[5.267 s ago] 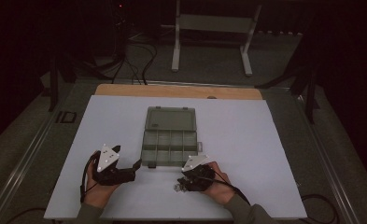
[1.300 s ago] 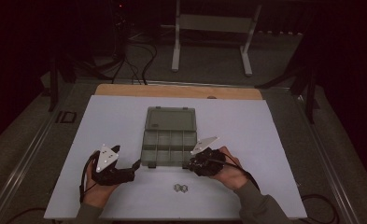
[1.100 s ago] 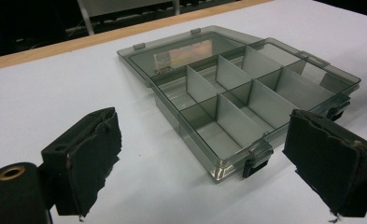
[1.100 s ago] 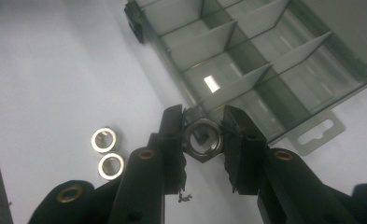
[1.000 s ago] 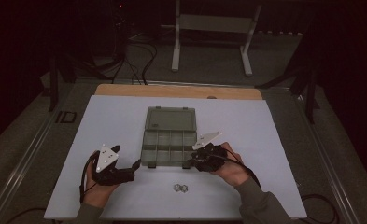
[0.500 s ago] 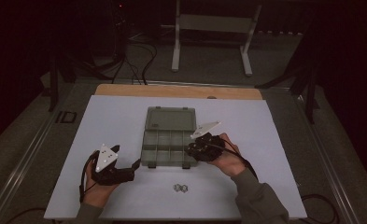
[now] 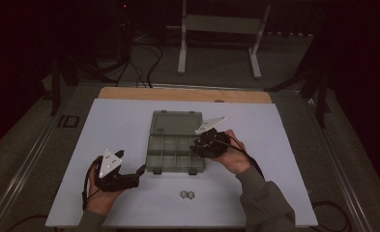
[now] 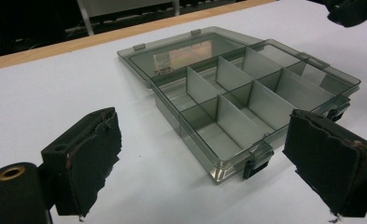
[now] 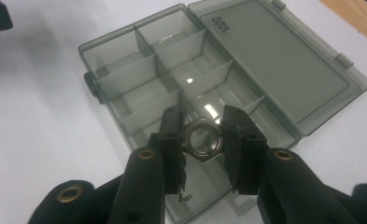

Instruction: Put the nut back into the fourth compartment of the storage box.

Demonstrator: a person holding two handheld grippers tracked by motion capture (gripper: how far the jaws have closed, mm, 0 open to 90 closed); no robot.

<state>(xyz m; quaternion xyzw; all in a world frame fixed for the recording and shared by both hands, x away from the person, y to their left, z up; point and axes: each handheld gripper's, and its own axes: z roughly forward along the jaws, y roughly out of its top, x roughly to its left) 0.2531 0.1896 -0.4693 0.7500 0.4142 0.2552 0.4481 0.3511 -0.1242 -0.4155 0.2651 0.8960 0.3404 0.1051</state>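
Note:
A smoky clear organizer box [image 7: 152, 153] lies open mid-table, its lid [image 7: 176, 123] flat behind it and its compartments bare. My right gripper [image 7: 194, 146] hovers over the box's right side; in the right gripper view its jaws [image 9: 202, 115] are shut on a steel hex nut [image 9: 189, 149], above a compartment near the box's end. Two more hex nuts [image 7: 188, 195] lie on the white table in front of the box. Left of the box's near corner rests my left gripper [image 7: 139, 171]. In its own view the left gripper [image 8: 204, 140] stands wide open and holds nothing, facing the box [image 8: 200, 140].
The white tabletop [image 7: 284, 159] has a wooden strip [image 7: 182, 94] along its far edge. A white metal stand [image 7: 219, 29] and cables sit on the dark floor beyond. Cables trail from both grippers toward the person.
My right hand has moved from near the loose nuts in front of the box up and over the box's right side, with the nut in its jaws. The left hand stays put.

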